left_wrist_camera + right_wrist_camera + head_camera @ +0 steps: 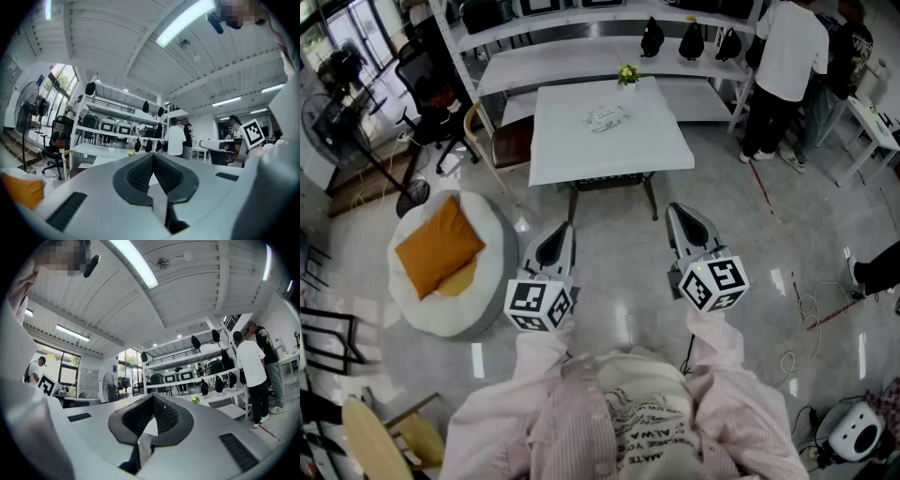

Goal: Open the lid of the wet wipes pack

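Note:
The wet wipes pack (607, 117) lies flat near the far end of a white table (581, 155), beside a small yellow-flowered plant (627, 74). Both grippers hang well short of the table, over the floor in front of me. My left gripper (556, 241) is shut and empty, its tips meeting in the left gripper view (153, 157). My right gripper (682, 223) is likewise shut with nothing in it, its tips together in the right gripper view (153, 398). Both point level toward the table.
A white beanbag with an orange cushion (439, 246) sits on the floor at left. Chairs (492, 141) stand left of the table. White shelving (581, 37) runs behind it. Two people (792, 70) stand at the right. Cables (806, 319) lie on the floor at right.

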`<action>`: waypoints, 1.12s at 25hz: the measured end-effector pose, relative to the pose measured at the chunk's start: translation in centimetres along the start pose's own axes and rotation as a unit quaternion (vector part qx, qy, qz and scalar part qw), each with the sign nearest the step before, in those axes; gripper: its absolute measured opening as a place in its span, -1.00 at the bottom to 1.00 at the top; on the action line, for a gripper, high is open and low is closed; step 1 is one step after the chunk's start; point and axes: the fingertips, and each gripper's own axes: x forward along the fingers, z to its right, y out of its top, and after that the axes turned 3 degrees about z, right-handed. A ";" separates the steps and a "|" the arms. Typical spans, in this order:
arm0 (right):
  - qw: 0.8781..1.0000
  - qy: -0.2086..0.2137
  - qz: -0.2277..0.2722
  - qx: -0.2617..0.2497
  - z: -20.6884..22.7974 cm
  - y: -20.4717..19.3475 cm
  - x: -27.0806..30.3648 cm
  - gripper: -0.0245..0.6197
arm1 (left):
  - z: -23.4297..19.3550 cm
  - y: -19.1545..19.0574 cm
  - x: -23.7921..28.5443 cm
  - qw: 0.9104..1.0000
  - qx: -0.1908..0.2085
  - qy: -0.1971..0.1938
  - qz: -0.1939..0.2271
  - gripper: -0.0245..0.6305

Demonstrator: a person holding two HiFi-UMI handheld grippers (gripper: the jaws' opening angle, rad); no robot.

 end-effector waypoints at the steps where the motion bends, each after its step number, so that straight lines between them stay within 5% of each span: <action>1: 1.000 0.000 0.000 0.001 0.1 -0.1 0.1 -0.93 | -0.1 0.0 0.1 1.000 0.000 0.000 0.000 -0.93; 15: 1.000 -0.015 -0.010 0.018 0.9 -1.9 1.3 -0.92 | -1.6 -1.0 0.7 1.000 -0.009 -0.002 -0.009 -0.93; 19: 0.999 -0.025 -0.015 0.028 1.5 -2.3 1.6 -0.67 | -1.8 -1.4 1.1 1.000 -0.017 -0.004 -0.015 -0.93; 28: 0.999 -0.024 -0.038 0.029 2.2 -4.0 2.0 -0.50 | -1.9 -3.4 1.6 0.999 -0.035 -0.002 -0.033 -0.93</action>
